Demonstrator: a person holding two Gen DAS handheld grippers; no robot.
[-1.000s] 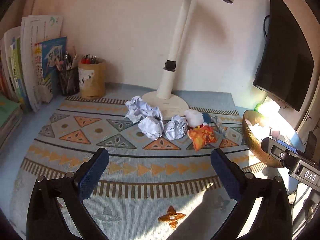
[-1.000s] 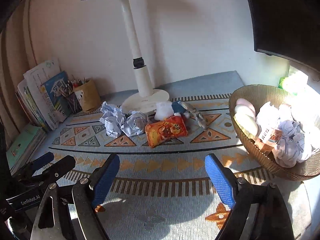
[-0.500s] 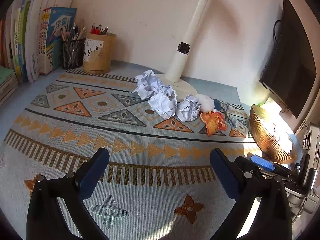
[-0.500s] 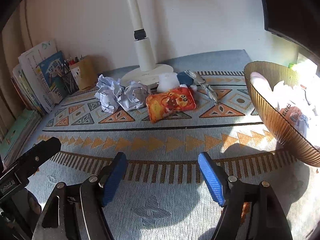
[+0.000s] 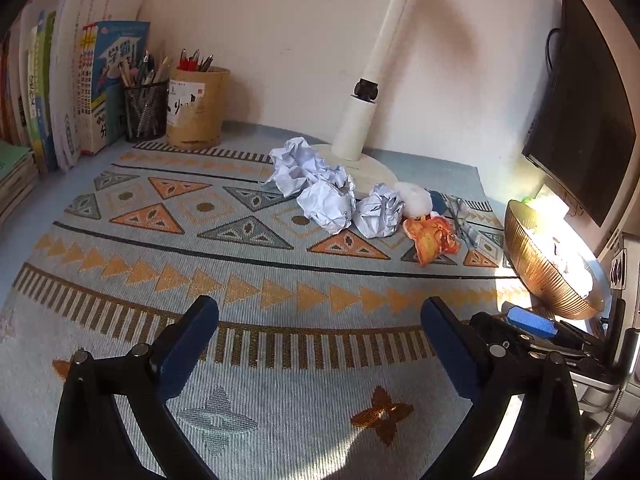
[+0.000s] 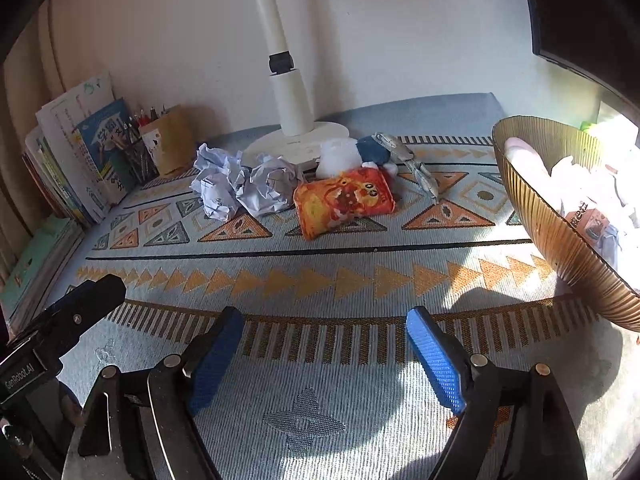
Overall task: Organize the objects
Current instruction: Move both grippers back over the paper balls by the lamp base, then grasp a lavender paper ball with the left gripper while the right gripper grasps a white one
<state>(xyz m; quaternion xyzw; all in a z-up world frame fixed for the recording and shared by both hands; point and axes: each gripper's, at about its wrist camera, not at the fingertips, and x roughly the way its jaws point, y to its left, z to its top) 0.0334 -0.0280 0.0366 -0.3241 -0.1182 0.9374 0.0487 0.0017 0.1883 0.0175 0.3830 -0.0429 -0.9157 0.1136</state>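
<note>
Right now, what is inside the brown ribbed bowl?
In the brown ribbed bowl lie pale rounded pieces, crumpled white paper and a small printed packet. The bowl's near wall and sun glare hide whatever lies deeper.

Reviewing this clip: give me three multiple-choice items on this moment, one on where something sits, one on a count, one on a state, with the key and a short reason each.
1. Where does the orange snack packet lie?
A. in the bowl
B. on the patterned mat, in front of the lamp base
C. inside the pen holder

2. How many crumpled paper balls lie on the mat?
A. one
B. three
C. six

3. What is between the right gripper's fingers?
A. nothing
B. a paper ball
C. the snack packet

Key: 1 B, it rests on the mat before the lamp base, apart from the amber bowl. 2 B, three balls show beside the lamp. 3 A, its jaws are opening with only mat between them.
</note>
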